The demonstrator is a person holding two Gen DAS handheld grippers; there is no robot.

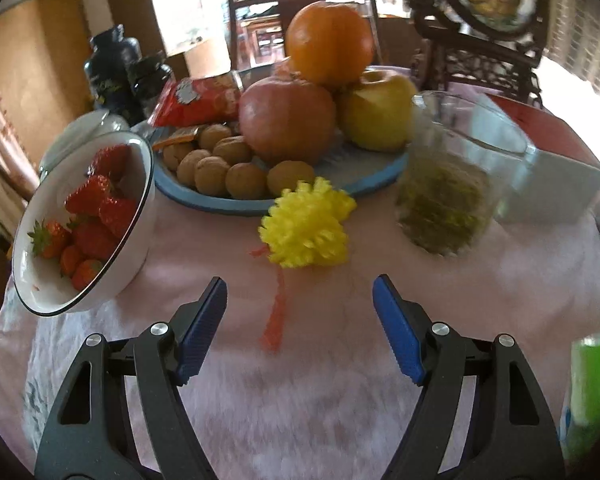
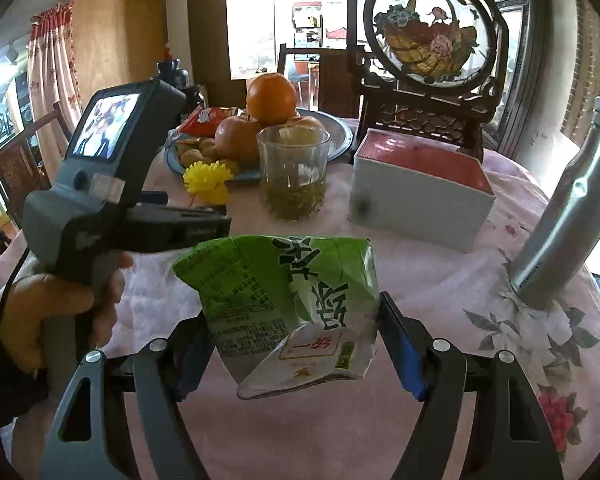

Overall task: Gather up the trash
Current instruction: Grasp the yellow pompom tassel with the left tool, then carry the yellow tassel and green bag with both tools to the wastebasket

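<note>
A crumpled green drink carton (image 2: 292, 304) hangs above the pink tablecloth (image 2: 300, 432), and my right gripper (image 2: 296, 312) is shut on it, a blue pad against each side. The carton's green edge (image 1: 592, 376) shows at the right rim of the left wrist view. My left gripper (image 1: 298, 282) stands open over the cloth with nothing between its blue pads. Just beyond it lie a yellow paper flower (image 1: 308, 224) and a thin orange-red strip (image 1: 276, 312) that runs back between the fingers. In the right wrist view a hand (image 2: 60, 312) holds the left tool's grey housing (image 2: 80, 216).
A white bowl of strawberries (image 1: 84, 224) sits left. Behind the flower a blue plate (image 1: 204, 200) bears walnuts, fruit and a red snack bag (image 1: 196, 102). A glass of tea (image 1: 452, 184), a red-lidded white box (image 2: 420, 188) and a silver bottle (image 2: 568, 216) stand right.
</note>
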